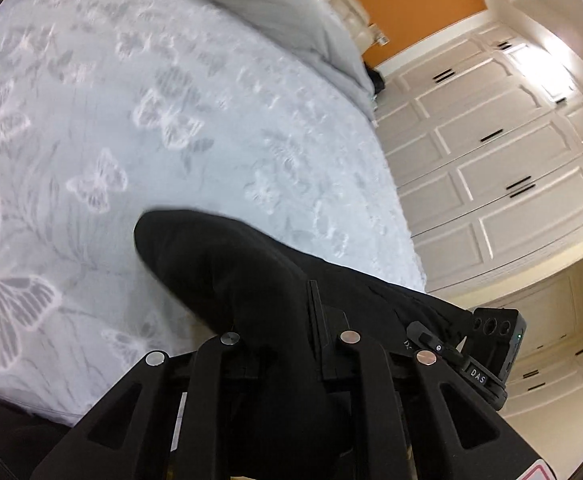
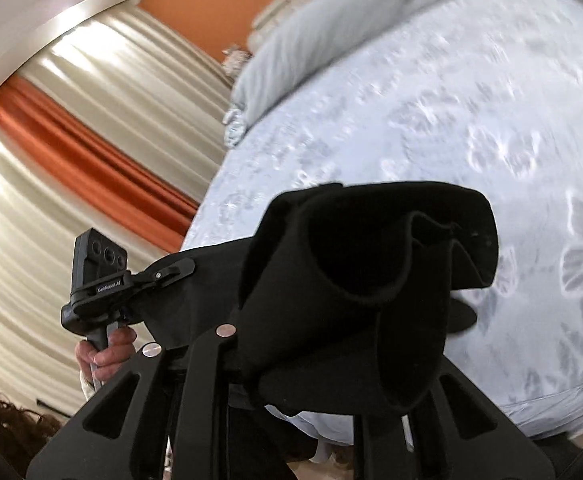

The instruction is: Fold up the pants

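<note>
Black fabric pants (image 1: 227, 264) hang bunched above a pale blue butterfly-patterned bedspread (image 1: 91, 120), pinched narrowly at 2 points by the left gripper (image 1: 291, 344) and right gripper (image 2: 331, 344); white panelled wardrobes (image 1: 491, 160) stand beyond.

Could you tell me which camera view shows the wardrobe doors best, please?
The left wrist view: the white panelled wardrobe doors fill its right side. The right wrist view shows none of them, only curtains and the bed.

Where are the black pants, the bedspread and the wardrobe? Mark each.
black pants (image 1: 227, 264): left wrist view, bunched fabric.
bedspread (image 2: 471, 92): right wrist view, bare butterfly-patterned surface.
wardrobe (image 1: 491, 148): left wrist view, white panelled door.
</note>
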